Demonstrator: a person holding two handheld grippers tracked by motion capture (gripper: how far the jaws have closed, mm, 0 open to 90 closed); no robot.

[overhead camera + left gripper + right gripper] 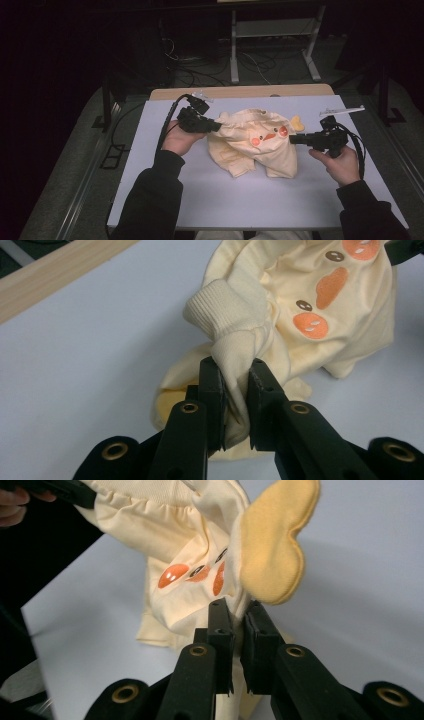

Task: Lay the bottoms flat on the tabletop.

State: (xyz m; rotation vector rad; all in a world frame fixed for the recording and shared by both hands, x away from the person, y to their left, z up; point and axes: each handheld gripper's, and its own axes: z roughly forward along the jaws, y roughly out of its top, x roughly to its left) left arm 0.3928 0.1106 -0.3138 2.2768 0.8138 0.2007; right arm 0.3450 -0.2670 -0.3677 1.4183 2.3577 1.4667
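A pale yellow child's garment (255,142) with an orange duck face lies crumpled mid-table in the high view. My left gripper (216,127) is shut on its left side; in the left gripper view the jaws (235,385) pinch a fold of cloth just below a ribbed cuff (225,310). My right gripper (292,139) is shut on the garment's right edge; in the right gripper view the fabric (200,575) rises between the jaws (236,617), beside a darker yellow padded flap (272,550). The garment hangs slightly lifted between both grippers.
The grey-white table top (250,200) sits on a wooden board (240,92). Two clear hangers lie at the far edge, one at the left (200,95) and one at the right (342,110). Cables and a metal frame (270,45) stand on the floor beyond.
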